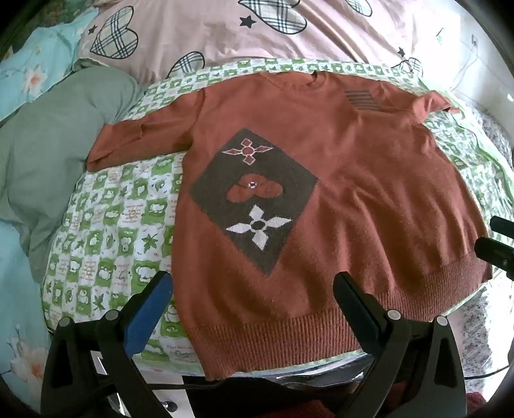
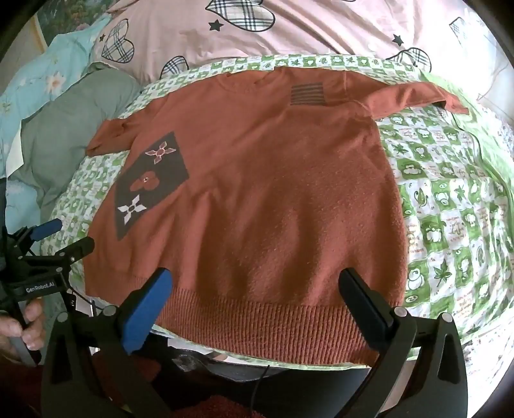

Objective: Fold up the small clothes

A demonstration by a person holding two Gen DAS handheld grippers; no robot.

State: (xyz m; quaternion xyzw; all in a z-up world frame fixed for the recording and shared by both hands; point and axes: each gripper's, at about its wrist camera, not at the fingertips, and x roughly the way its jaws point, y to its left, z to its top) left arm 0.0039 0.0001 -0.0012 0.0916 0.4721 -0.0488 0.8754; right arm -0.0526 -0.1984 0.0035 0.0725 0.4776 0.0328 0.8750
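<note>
Both grippers, left gripper [image 1: 252, 289] and right gripper [image 2: 255, 286], are held wide apart above the ribbed hem [image 2: 257, 316]. Nothing is gripped. An orange sweater [image 1: 337, 193] is spread flat on a green checkered blanket [image 2: 449, 193].

Daylit bed [image 1: 106, 225], pink heart-print quilt [image 1: 208, 29]

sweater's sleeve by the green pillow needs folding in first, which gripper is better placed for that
Left. The left gripper hangs open over the sweater hem corner on the sleeve side; the right gripper is open near the opposite hem.
</note>
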